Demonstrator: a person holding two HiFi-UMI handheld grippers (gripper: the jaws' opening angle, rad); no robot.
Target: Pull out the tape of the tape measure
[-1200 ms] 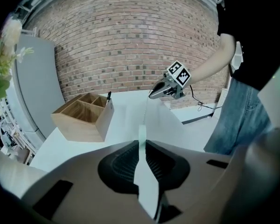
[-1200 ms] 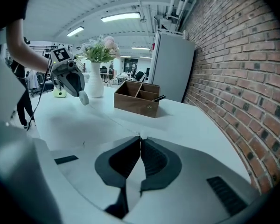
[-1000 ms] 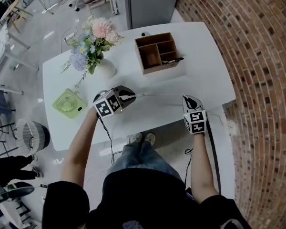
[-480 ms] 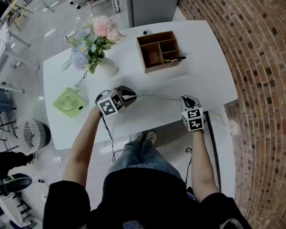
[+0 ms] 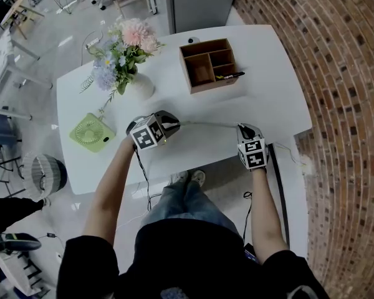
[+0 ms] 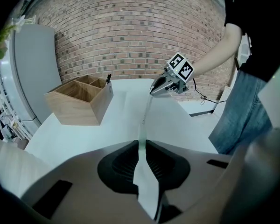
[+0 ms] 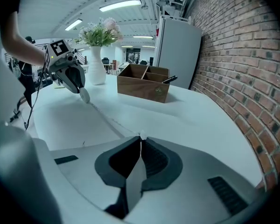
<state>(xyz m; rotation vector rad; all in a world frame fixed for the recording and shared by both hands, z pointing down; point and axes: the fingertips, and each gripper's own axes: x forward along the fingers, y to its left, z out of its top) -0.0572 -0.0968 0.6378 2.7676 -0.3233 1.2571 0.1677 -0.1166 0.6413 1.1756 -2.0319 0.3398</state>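
A white tabletop (image 5: 268, 98) carries a wooden box (image 5: 206, 64) with a pen (image 5: 230, 76) in it at upper centre of the head view. A vase of flowers (image 5: 128, 55) and a green fan (image 5: 90, 132) stand at the left. A brick wall (image 5: 336, 73) fills the right side. The box sits behind the tape (image 5: 209, 125), well apart from it.

The tape runs almost level across the middle of the head view, from the left gripper (image 5: 174, 126) to the right gripper (image 5: 243, 128), low over the tabletop. The left gripper is clenched on the pale tape measure (image 7: 84, 95), which points toward the right gripper. The right gripper is clamped on the tape's end.

The jaws cover most of the tape measure, and the tape's markings are too small to read.
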